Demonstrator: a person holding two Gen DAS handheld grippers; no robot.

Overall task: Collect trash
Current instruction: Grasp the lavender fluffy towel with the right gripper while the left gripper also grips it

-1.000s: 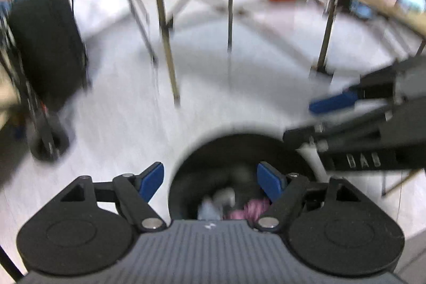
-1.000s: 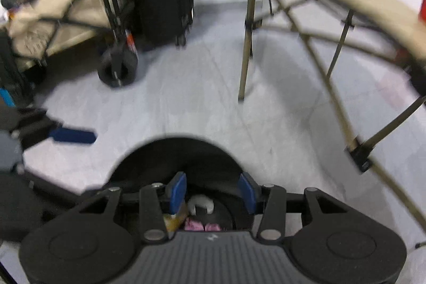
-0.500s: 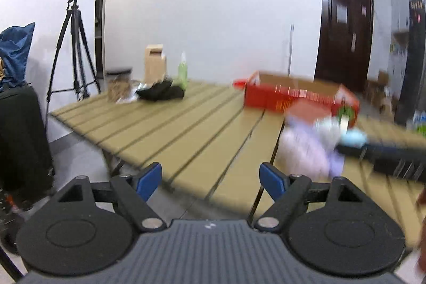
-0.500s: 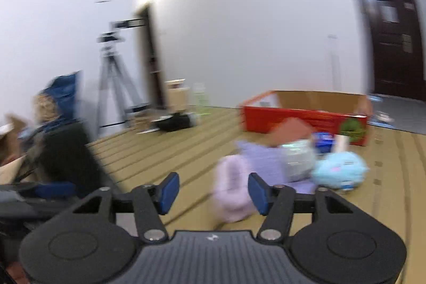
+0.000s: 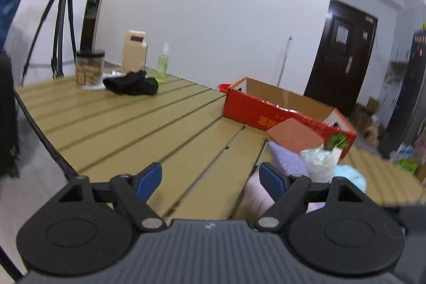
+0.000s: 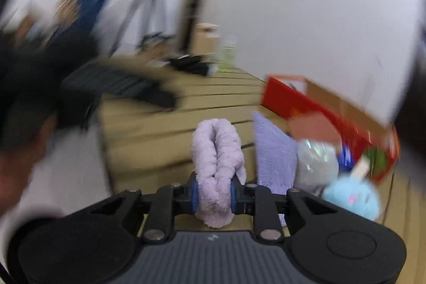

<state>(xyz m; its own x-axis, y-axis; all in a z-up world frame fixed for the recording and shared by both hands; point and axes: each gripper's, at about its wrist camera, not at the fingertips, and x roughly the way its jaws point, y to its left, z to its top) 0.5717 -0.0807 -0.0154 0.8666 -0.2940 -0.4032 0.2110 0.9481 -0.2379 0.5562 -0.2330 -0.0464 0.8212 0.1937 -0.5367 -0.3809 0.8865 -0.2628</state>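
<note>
Since the bin view, we had swung up to the table (image 5: 111, 119); our right gripper (image 6: 213, 194) was closing on the fuzzy lilac wad (image 6: 217, 151) between its pads, and our left gripper (image 5: 210, 177) gaped empty.

- Tabletop (image 5: 127, 121): tan slats with dark gaps between them.
- Tripod (image 5: 61, 15): black, standing on the floor behind the far end of the tabletop.
- Clear jar (image 5: 89, 67): black lid, tan contents, at the far corner.
- Black cloth (image 5: 131, 83): bunched, just beside the jar.
- Green spray bottle (image 5: 163, 64): upright behind the cloth.
- Beige carton (image 5: 134, 51): upright, near the bottle.
- Dark door (image 5: 343, 63): shut, in the back wall.
</note>
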